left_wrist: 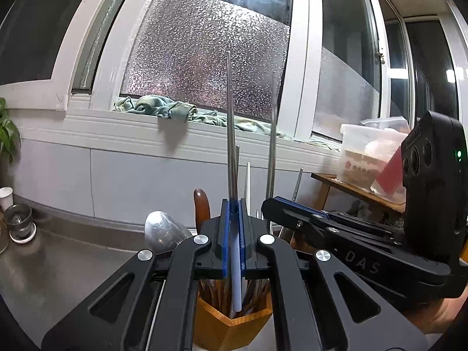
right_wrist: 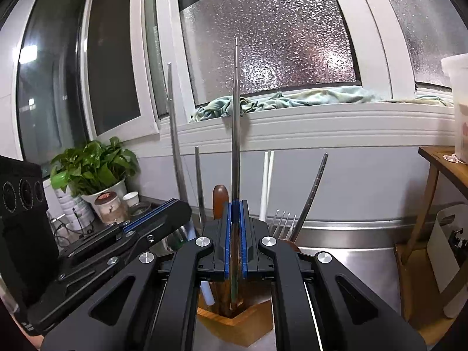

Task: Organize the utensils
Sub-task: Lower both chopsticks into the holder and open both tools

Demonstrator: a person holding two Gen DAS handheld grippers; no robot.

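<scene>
Now, step: both grippers held slim utensils upright over the hexagonal wooden utensil holder [left_wrist: 231, 326], mid-placement.
Left gripper [left_wrist: 234, 204]: pressed together on a white plastic chopstick [left_wrist: 236, 280].
Right gripper [right_wrist: 235, 204]: pinching a long steel chopstick [right_wrist: 236, 111].
Next move, likely: lower each tip into the holder, then release.
Count: one holder; one silver fork [right_wrist: 282, 222]; one steel spoon [left_wrist: 163, 231]; several steel chopsticks, number unclear.

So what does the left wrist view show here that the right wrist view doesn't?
Only the left wrist view: a metal spoon bowl, and the left gripper shut on a metal chopstick.

Only the right wrist view: fork tines, a potted plant, and the right gripper shut on another metal chopstick.

Both: the wooden utensil holder, a crumpled cloth on the sill, and the frosted window.
</scene>
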